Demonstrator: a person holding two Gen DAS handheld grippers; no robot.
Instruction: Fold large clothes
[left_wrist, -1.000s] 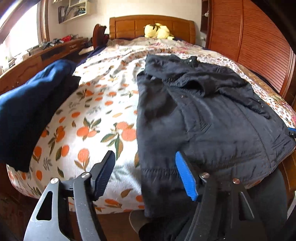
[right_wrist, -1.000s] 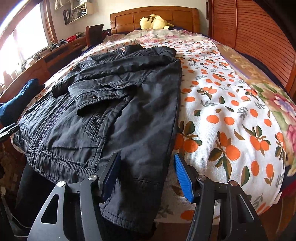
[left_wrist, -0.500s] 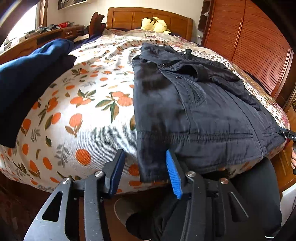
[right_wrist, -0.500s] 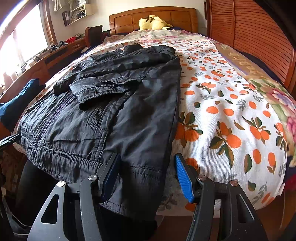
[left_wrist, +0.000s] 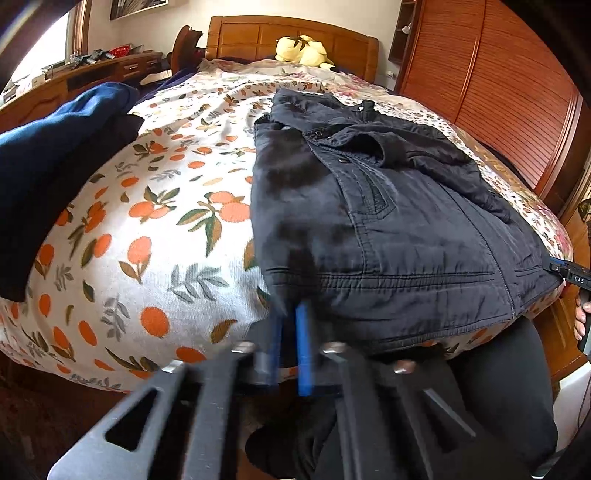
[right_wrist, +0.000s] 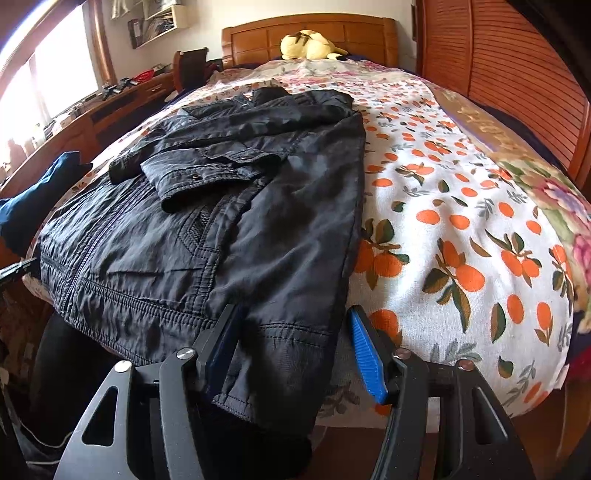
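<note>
A black jacket (left_wrist: 388, 221) lies spread on the bed (left_wrist: 147, 240), sleeves folded across its front, with its hem hanging over the near edge. My left gripper (left_wrist: 290, 310) is at the hem's left corner, its blue pads drawn together on the fabric; the picture is blurred there. In the right wrist view the jacket (right_wrist: 221, 221) shows its other hem corner. That corner lies between the pads of my right gripper (right_wrist: 292, 308). The right jaws are closing but still stand apart, and the pads do not press the cloth.
A dark blue garment (left_wrist: 55, 155) lies at the bed's left edge. A yellow plush toy (left_wrist: 301, 48) sits by the headboard. A wooden slatted wardrobe (left_wrist: 498, 92) runs along the right, a desk along the left. A person's dark-trousered leg (left_wrist: 498, 387) stands against the bed's foot.
My left gripper's jaws have gone from wide apart to drawn together on the jacket's hem corner, and it has tipped closer to the bed edge. The right wrist view looks the same.
</note>
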